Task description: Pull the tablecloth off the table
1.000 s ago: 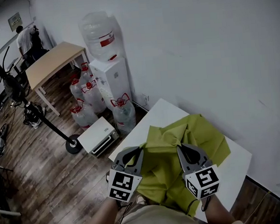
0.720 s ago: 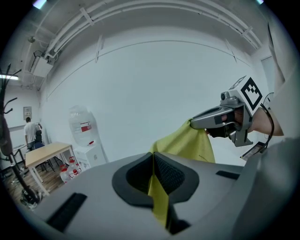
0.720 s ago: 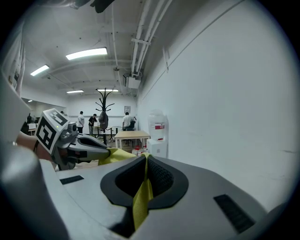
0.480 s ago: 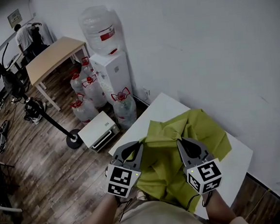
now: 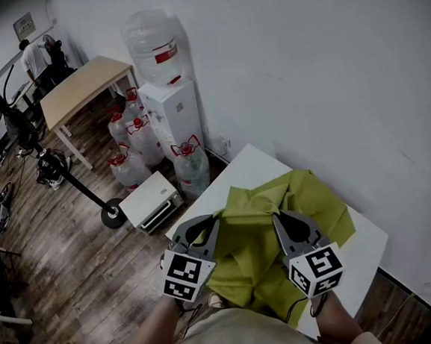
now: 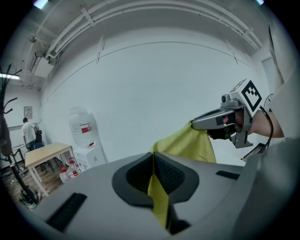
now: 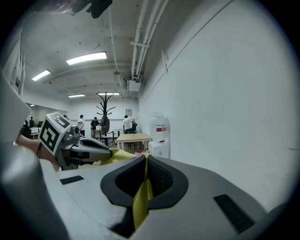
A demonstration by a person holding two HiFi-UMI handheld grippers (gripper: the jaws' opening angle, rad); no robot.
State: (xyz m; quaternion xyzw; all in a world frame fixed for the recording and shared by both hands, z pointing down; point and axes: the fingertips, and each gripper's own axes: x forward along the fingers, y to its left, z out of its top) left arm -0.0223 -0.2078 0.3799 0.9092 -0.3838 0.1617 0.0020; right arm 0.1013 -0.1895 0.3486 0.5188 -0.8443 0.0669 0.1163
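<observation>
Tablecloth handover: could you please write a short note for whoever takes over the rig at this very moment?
Left hand-held gripper: shut on the yellow-green tablecloth.
Right hand-held gripper: shut on the same cloth.
Cloth: bunched, lifted at the near edge, the rest lying on the white table.
Done: both grips taken, cloth gathered.
Left: pull it clear off the table.
</observation>
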